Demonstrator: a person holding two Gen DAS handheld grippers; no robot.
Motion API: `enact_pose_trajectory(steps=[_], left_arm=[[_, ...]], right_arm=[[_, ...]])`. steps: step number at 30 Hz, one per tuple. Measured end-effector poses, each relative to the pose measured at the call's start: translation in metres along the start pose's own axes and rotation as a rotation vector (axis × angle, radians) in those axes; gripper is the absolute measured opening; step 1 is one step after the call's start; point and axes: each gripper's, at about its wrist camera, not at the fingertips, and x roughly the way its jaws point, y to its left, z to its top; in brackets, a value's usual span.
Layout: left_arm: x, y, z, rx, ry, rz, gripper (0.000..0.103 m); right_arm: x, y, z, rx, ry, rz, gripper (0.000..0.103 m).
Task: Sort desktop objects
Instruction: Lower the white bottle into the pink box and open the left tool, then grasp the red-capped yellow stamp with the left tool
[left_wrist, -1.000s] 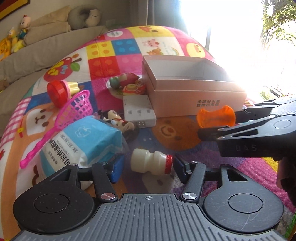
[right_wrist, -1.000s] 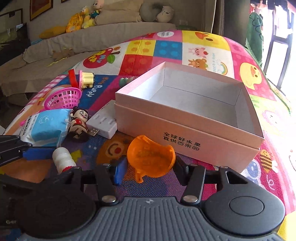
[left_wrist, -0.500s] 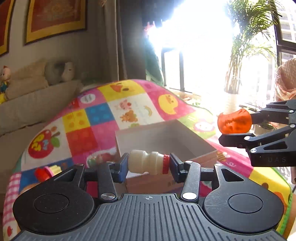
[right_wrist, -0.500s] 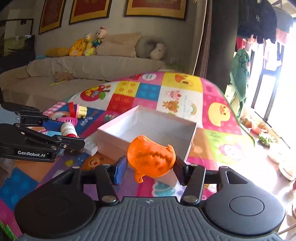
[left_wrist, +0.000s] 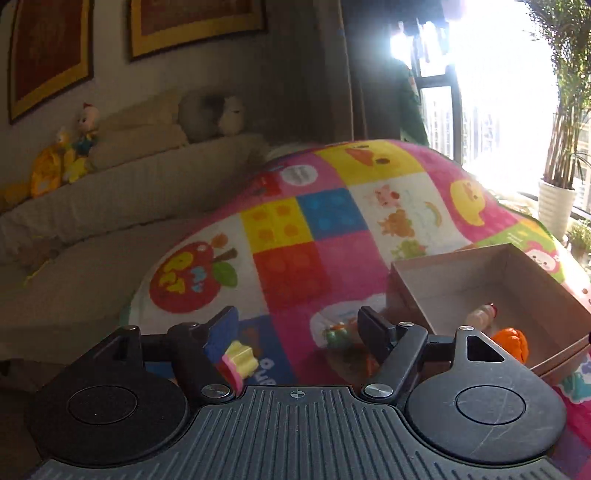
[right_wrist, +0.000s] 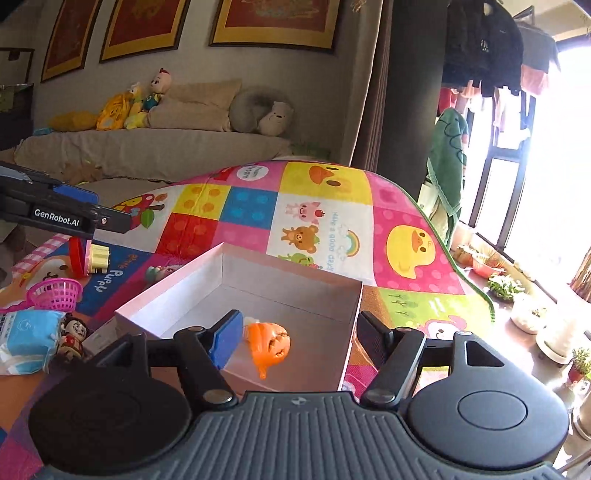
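The orange pumpkin toy (right_wrist: 269, 345) lies inside the open box (right_wrist: 295, 291), just ahead of the right gripper (right_wrist: 299, 334) and nearer to its left jaw than to its right one; nothing presses on it. It looks like a hollow moulded plastic shell, so I judge it light, stiff and a little slippery, and best taken across its round body, not by the thin tail at its lower end. Beside it in the box, seen from the left wrist, lies the small white bottle (left_wrist: 480, 316) with a red cap, on its side and a little beyond the pumpkin. I think it is light too, with a smooth round wall that can roll, so a hold across its waist would be safest. The jaws of the right gripper are opening and stand apart with only the box floor between them. The jaws of the left gripper (left_wrist: 297, 326) are opening as well and hold nothing; the box is ahead and to the right of its right jaw. Close by its left jaw lies a red and yellow toy (left_wrist: 238, 363), and between the jaws, further out on the colourful mat (left_wrist: 295, 221), a small green toy (left_wrist: 338, 334), too blurred to name. From the right wrist, left of the jaws and outside the box, wait a pink basket (right_wrist: 55, 293), a soft blue tissue pack (right_wrist: 29, 339) and a little figurine (right_wrist: 74, 334).
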Motion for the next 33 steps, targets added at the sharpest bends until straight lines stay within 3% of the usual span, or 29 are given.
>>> enact_pose_trajectory(steps=[4, 8, 16, 24, 28, 33], left_arm=[[0.023, 0.05, -0.014, -0.062, 0.079, 0.067, 0.088], [0.052, 0.052, -0.027, -0.061, 0.152, 0.082, 0.088], [0.088, 0.051, -0.033, -0.119, 0.22, 0.117, 0.076], [0.091, 0.048, -0.034, -0.095, 0.226, 0.112, 0.05], [0.075, 0.044, -0.035, -0.065, 0.206, 0.091, 0.029], [0.035, 0.04, -0.036, -0.07, 0.164, 0.027, 0.02]], right_arm=[[-0.015, 0.014, -0.025, 0.016, 0.048, 0.078, 0.073], [-0.017, 0.03, -0.041, 0.049, 0.087, 0.121, 0.076], [-0.013, 0.042, -0.049, 0.083, 0.134, 0.127, 0.079], [-0.008, 0.043, -0.056, 0.107, 0.17, 0.126, 0.081], [-0.009, 0.042, -0.058, 0.114, 0.173, 0.13, 0.081], [-0.005, 0.039, -0.062, 0.133, 0.188, 0.132, 0.081]])
